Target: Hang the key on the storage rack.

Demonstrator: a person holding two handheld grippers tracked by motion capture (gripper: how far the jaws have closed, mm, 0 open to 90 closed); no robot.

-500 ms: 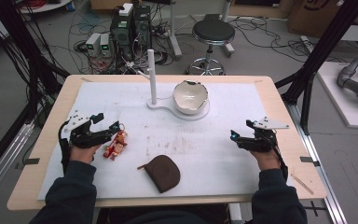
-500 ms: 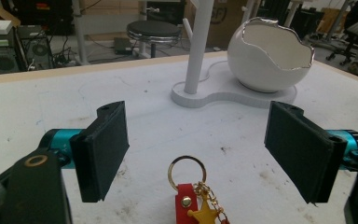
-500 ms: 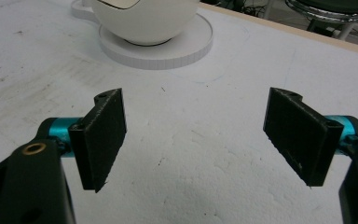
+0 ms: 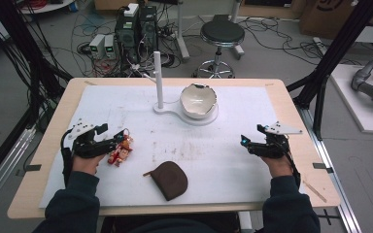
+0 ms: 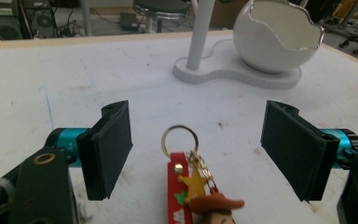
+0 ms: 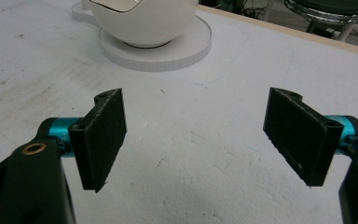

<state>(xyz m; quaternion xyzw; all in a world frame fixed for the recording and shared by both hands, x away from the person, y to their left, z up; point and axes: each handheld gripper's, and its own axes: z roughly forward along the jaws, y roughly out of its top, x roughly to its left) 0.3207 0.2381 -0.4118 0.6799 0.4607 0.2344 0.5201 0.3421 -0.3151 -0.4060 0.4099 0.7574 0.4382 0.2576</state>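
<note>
White tabletop: left claw wide, straddling keychain for pickup; right claw wide, idle at right.

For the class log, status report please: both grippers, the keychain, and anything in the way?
Left gripper open, jaws either side of the cowboy keychain, not touching. Right gripper open over bare mat. Brown pouch lies apart; nothing in the way.

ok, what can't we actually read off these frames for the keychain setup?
- Keychain figure: left gripper view, bottom edge cuts off its body; high view, too small for detail.
- Red strap lettering: cut off, blurred.
- Brown pouch: high view, contents hidden, zip too small.
- Cracked-egg bowl: inside partly hidden by its rim.
</note>
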